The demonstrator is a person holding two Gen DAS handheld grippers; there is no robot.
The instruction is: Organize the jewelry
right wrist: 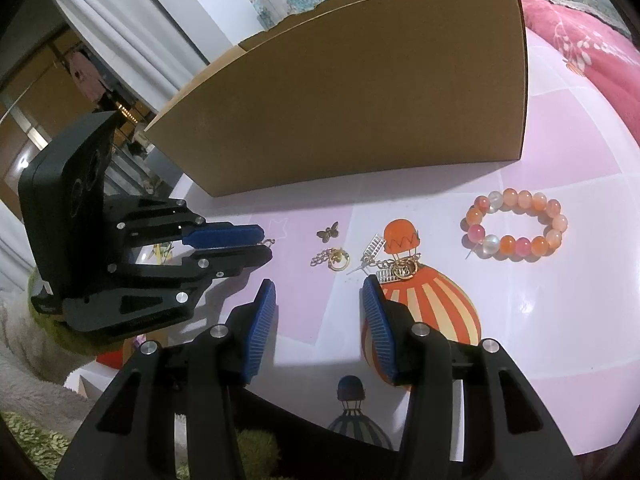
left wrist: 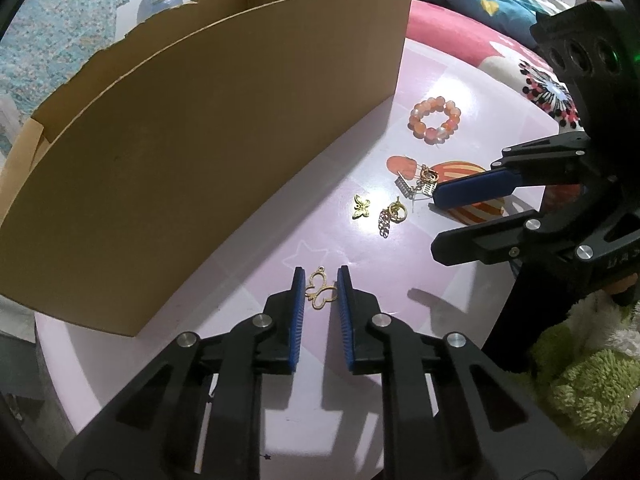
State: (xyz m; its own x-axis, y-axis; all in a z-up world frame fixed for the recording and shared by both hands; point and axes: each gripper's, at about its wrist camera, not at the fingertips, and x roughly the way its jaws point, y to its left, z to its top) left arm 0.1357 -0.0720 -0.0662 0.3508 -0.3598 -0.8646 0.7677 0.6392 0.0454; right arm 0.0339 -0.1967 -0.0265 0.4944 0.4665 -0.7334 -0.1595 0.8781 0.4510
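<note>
Pink balloon-print table (left wrist: 460, 92) beside bedding, cardboard box (left wrist: 224, 120) walling the far side, left gripper (left wrist: 320, 280) parted around the gold butterfly outline charm (left wrist: 320, 288), right gripper (right wrist: 318, 292) wide, empty, near beaded bracelet (right wrist: 516, 222).

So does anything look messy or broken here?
A little. The cardboard box has a ragged, torn top edge. Some gold pieces sit in a tangled heap, while the bead bracelet and small butterfly charm lie neatly apart. Nothing looks spilled.
</note>
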